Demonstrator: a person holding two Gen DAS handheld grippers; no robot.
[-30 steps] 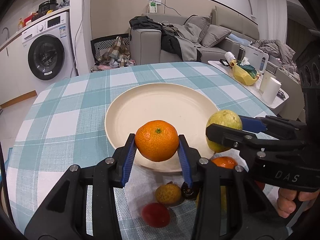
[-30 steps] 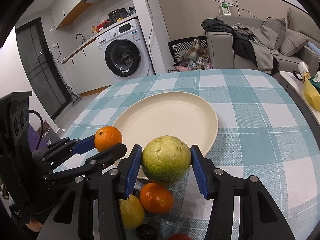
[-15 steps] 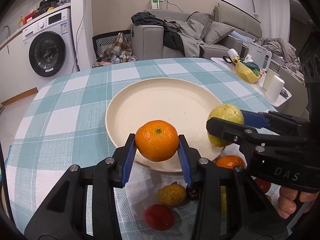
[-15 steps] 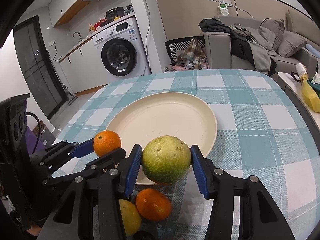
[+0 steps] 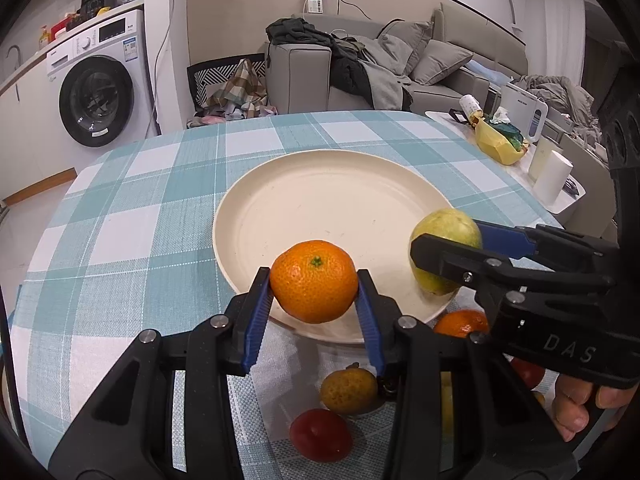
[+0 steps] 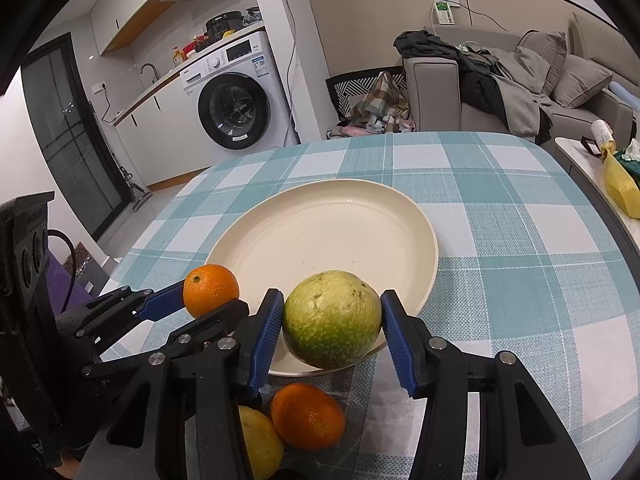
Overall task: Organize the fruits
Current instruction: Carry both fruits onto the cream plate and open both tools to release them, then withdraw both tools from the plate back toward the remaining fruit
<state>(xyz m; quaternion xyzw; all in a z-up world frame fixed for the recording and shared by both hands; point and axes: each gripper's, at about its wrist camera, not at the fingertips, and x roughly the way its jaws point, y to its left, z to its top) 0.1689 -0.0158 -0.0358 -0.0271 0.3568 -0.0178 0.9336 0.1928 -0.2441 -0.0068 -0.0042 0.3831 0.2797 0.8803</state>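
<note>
My left gripper (image 5: 314, 300) is shut on an orange mandarin (image 5: 314, 280) and holds it above the near rim of the cream plate (image 5: 320, 200). My right gripper (image 6: 332, 328) is shut on a green guava (image 6: 332, 318) above the plate's (image 6: 320, 236) near right rim. The guava (image 5: 444, 254) and right gripper (image 5: 452, 256) show at the right of the left wrist view. The mandarin (image 6: 211, 290) and left gripper (image 6: 200, 304) show at the left of the right wrist view.
Loose fruit lies on the checked tablecloth (image 5: 120, 220) below the grippers: a red fruit (image 5: 320, 434), a small yellow-orange fruit (image 5: 348, 390), an orange mandarin (image 6: 308, 416) and a yellow fruit (image 6: 260, 444). A side table with a yellow bag (image 5: 496, 144) stands at right.
Both grippers have moved forward with their fruit, from short of the plate's near edge to above its near rim. The loose fruit has dropped lower in both views.
</note>
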